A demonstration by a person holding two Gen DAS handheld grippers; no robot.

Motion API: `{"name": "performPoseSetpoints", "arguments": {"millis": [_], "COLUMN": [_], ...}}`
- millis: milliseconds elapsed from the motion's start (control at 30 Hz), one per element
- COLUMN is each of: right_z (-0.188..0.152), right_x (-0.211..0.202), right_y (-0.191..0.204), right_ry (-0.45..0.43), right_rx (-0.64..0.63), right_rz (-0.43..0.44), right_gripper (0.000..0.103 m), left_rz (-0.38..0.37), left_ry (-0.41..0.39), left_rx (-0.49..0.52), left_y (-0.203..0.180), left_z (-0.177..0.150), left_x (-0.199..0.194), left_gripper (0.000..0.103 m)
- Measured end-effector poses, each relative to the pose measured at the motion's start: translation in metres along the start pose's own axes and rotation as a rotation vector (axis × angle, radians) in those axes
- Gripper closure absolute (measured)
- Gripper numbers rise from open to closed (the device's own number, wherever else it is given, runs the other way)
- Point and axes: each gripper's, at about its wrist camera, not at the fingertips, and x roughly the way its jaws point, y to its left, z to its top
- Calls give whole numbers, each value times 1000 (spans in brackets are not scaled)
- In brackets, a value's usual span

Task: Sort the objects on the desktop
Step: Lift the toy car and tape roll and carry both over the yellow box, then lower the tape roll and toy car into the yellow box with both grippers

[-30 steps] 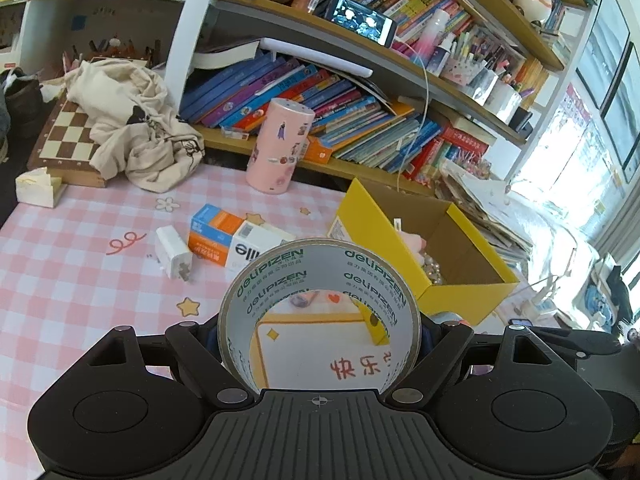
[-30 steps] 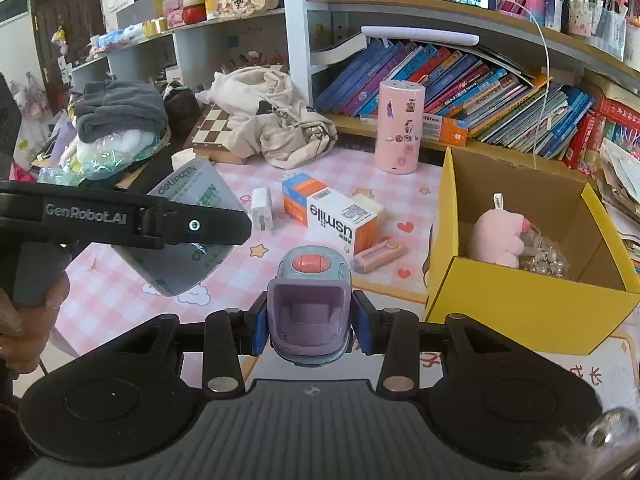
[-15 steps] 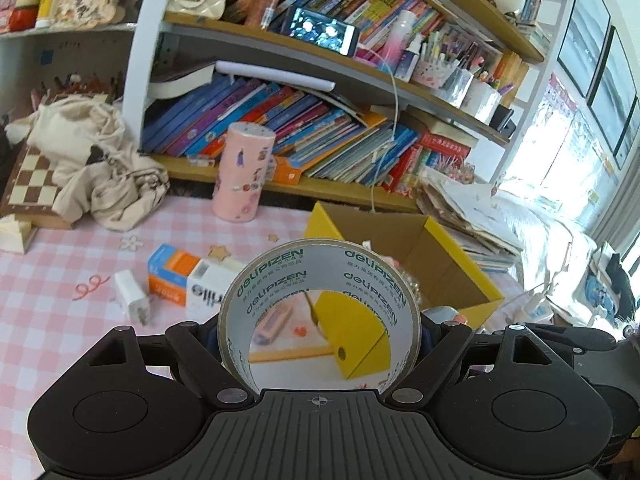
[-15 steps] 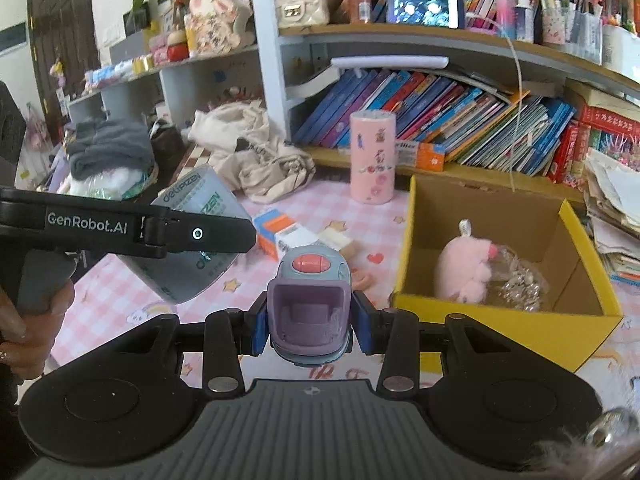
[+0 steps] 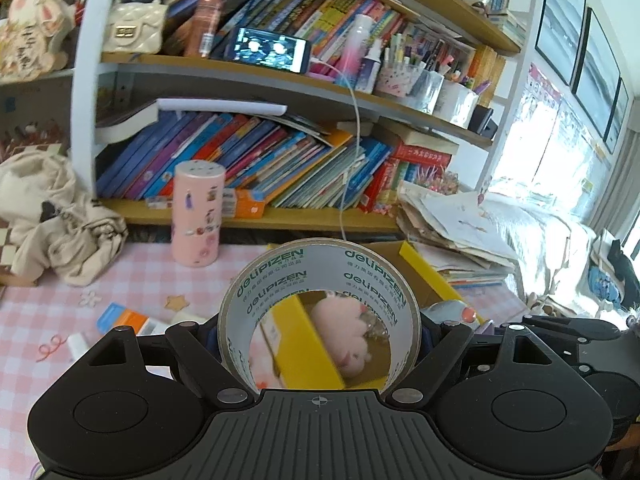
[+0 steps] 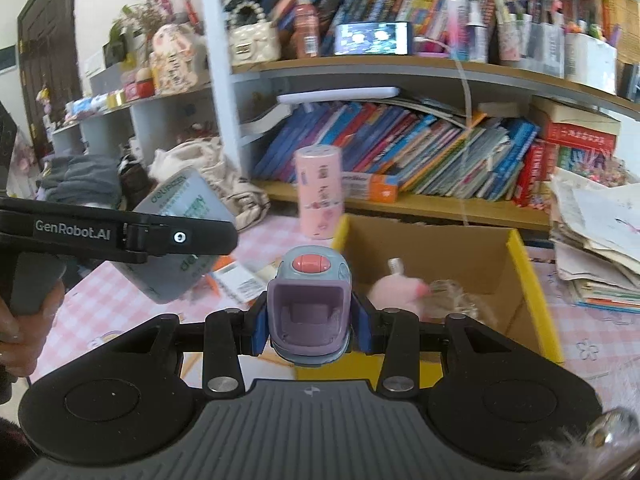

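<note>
Left gripper [image 5: 319,322]: matte black plastic, ribbed grey centre plate with small crosshair mark, round recessed disc on each side housing, triangular cut-outs in the linkage arms, silver screw heads at the pivots. Right gripper [image 6: 308,318]: same build, blue pads inside the fingers [image 6: 258,326]. White "GenRobot.AI" lettering on the left unit's side bar, seen from the right wrist.

The tape roll [image 5: 319,276] reads "deliPIZEN"; the left gripper [image 6: 132,236] reads "GenRobot.AI".
</note>
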Motion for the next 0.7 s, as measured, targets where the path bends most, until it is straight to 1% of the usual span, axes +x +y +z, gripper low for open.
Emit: {"name": "performPoseSetpoints", "arguments": {"millis": [333,533,700], "right_z": [12,21,27], "right_x": [4,15,31], "right_y": [-69,-98,-113], "right_ry": [-10,-12,13], "right_rx": [14,-7,-39], "right_rz": [-27,-11,5], "right_gripper": [64,64,64], "left_rz": [5,20,28], "left_ry": [-10,-9,3], "left_rx": [39,62,78], "left_y": [-38,-55,-63], "left_z": [19,27,31], "left_x": [37,57,74], "left_gripper": [19,19,19]}}
